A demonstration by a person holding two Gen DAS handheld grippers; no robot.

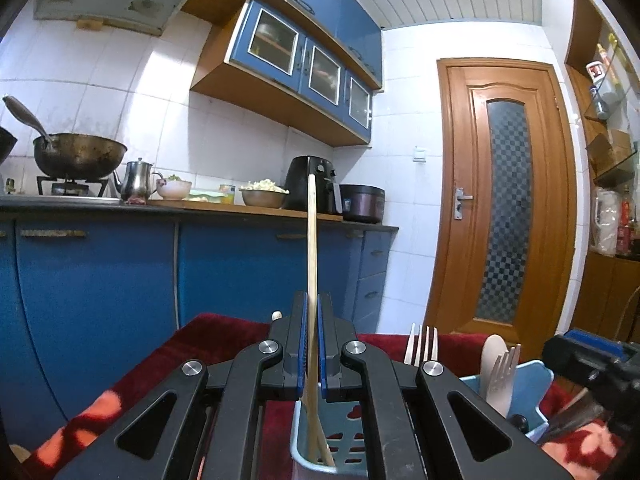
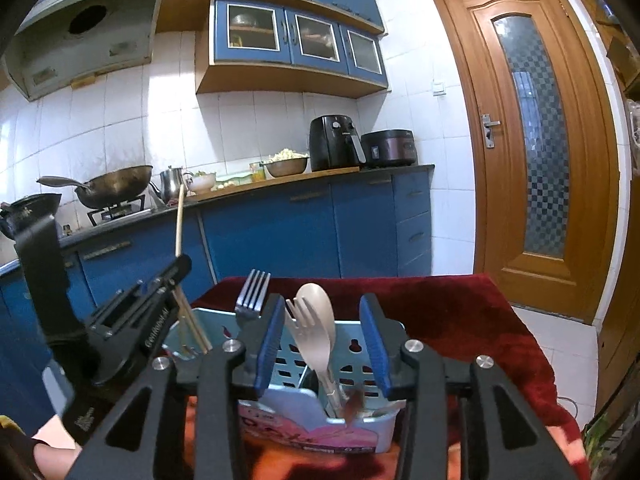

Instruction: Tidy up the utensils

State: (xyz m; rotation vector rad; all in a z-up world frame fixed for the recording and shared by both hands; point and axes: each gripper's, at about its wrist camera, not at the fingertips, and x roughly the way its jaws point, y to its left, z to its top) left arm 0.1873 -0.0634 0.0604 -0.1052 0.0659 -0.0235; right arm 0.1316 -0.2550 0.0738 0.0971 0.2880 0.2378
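My left gripper [image 1: 312,344] is shut on a wooden chopstick [image 1: 312,248] held upright, its lower end inside the left compartment of the light blue utensil caddy [image 1: 352,436]. A second chopstick [image 1: 326,450] leans in that compartment. In the right wrist view the left gripper [image 2: 176,280] holds the chopstick [image 2: 180,220] over the caddy [image 2: 360,344]. My right gripper [image 2: 324,344] is open and empty, its jaws on either side of the caddy's right compartment, which holds a beige spoon [image 2: 320,308], a fork [image 2: 302,316] and a steel fork [image 2: 252,292].
The caddy stands on a red patterned cloth [image 2: 460,312] over a table. Behind are blue cabinets [image 1: 100,272], a counter with a wok [image 1: 78,158], kettle [image 1: 136,180], bowls and an air fryer [image 2: 332,142], and a wooden door [image 1: 504,208].
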